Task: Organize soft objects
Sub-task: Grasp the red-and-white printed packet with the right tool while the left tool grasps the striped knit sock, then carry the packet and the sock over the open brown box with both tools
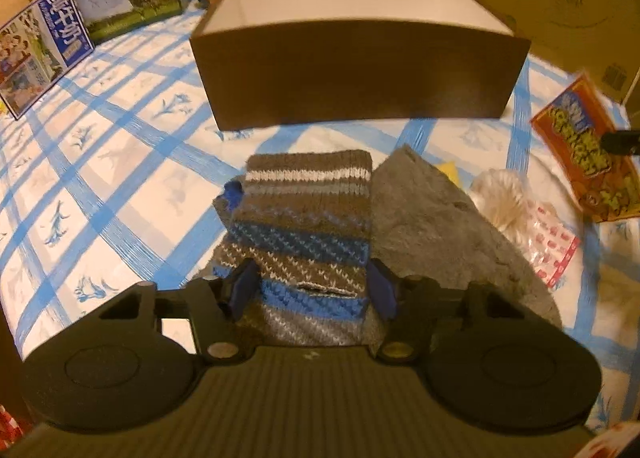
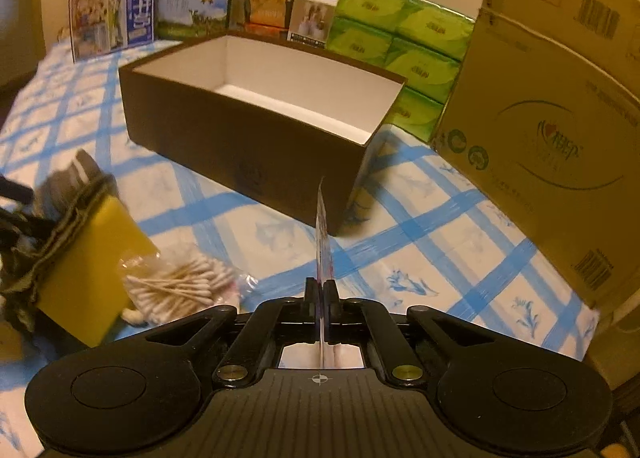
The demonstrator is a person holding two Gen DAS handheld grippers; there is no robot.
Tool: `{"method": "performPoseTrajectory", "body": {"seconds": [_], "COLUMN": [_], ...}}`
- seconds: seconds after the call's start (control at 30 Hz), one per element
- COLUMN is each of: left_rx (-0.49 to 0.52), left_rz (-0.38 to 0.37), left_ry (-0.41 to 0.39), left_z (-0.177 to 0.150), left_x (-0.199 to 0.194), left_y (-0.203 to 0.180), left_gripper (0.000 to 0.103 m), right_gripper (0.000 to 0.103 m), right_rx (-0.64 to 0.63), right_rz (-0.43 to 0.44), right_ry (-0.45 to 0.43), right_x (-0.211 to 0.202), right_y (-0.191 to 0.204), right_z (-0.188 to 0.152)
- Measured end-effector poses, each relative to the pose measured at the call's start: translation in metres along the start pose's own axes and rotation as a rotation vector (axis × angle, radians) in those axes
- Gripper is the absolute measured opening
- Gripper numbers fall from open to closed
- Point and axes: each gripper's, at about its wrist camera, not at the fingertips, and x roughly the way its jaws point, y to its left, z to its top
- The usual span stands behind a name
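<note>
In the left wrist view, the left gripper sits at 6 o'clock with its blue fingertips set moderately wide on either side of a striped knit glove, brown, blue and white; the pads press against the glove's two edges, so it is gripping the glove. Touching the glove at its 3 o'clock side lies a grey cloth, with a sliver of yellow sponge showing beyond it. Further toward 3 o'clock is a clear bag of cotton swabs, and past that, near the edge of the view, a flat orange snack packet. All of this rests on a blue-checked bedspread. At 12 o'clock, just beyond the glove, stands the open dark brown box with a white inside. In the right wrist view, the right gripper at 6 o'clock has its fingers nearly together, pinching a thin packet seen edge-on that rises toward 12 o'clock. At 9 o'clock lie the swabs bag, the sponge and the grey cloth draped over it. Past the packet's tip, at 12 o'clock, the brown box shows nothing on the part of its white floor that is visible. Behind it, green tissue packs are stacked at 1 o'clock, a large cardboard carton stands at 2 o'clock, and milk cartons line up at 11 o'clock.
</note>
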Motion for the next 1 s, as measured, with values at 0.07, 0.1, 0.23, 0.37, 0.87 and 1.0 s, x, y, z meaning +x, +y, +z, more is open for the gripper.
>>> {"method": "performPoseTrajectory", "body": {"seconds": [0.07, 0.1, 0.23, 0.37, 0.87, 1.0], "left_rx": [-0.004, -0.009, -0.001, -0.018, -0.076, -0.071], "left_rz": [-0.015, -0.024, -0.027, -0.033, -0.046, -0.042], "left_ry": [0.004, 0.002, -0.017, -0.038, -0.180, -0.212], "left_z": [0.000, -0.001, -0.002, -0.001, 0.014, 0.026], "left_x": [0.002, 0.001, -0.003, -0.015, -0.088, -0.099], "left_y": [0.001, 0.001, 0.001, 0.006, 0.030, 0.031], "left_gripper": [0.040, 0.037, 0.014, 0.011, 0.010, 0.010], "right_gripper": [0.001, 0.001, 0.001, 0.001, 0.001, 0.001], "right_rx": [0.019, 0.027, 0.048, 0.065, 0.140, 0.137], "right_rz": [0.006, 0.008, 0.015, 0.027, 0.133, 0.157], "right_ry": [-0.001, -0.002, -0.004, -0.014, -0.098, -0.126], "right_x": [-0.002, -0.004, -0.010, -0.016, -0.059, -0.070], "right_y": [-0.003, -0.004, -0.009, -0.012, -0.018, -0.016], "right_z": [0.000, 0.000, 0.001, 0.003, 0.029, 0.041]}}
